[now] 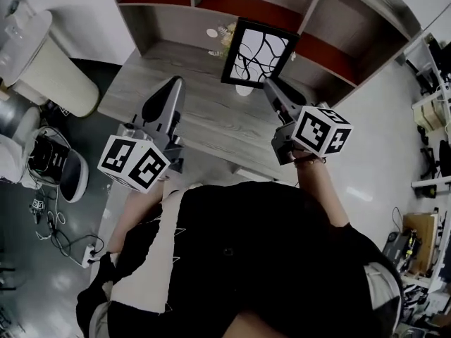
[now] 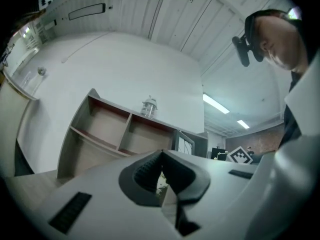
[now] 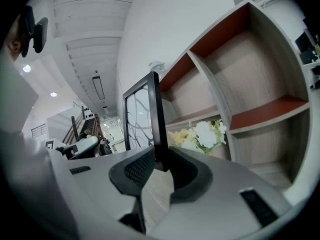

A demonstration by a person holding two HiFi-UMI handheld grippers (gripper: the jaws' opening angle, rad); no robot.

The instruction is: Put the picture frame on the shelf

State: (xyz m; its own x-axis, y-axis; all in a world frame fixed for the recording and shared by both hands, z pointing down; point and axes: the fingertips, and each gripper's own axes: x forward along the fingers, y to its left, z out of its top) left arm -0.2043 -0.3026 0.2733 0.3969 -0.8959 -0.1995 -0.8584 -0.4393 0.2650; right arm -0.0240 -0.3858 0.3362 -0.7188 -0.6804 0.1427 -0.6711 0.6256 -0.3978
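Note:
A black picture frame (image 1: 255, 51) with a white, branch-patterned picture hangs upright over the wooden desk (image 1: 204, 122), in front of the shelf unit (image 1: 176, 20). My right gripper (image 1: 268, 84) is shut on the frame's lower right edge. In the right gripper view that edge (image 3: 156, 119) stands pinched between the pads, with the gripper (image 3: 159, 158) pointed at the shelf's compartments (image 3: 260, 84). My left gripper (image 1: 174, 84) hovers over the desk to the left of the frame, jaws together and holding nothing. The left gripper view (image 2: 161, 156) shows the shelf (image 2: 110, 129) and the frame (image 2: 186, 143) ahead.
A bunch of pale flowers (image 1: 227, 34) (image 3: 200, 134) stands at the shelf's foot behind the frame. A glass jar (image 2: 149, 106) sits on top of the shelf. A white bin (image 1: 42, 55) and cables (image 1: 63, 238) are on the floor to the left.

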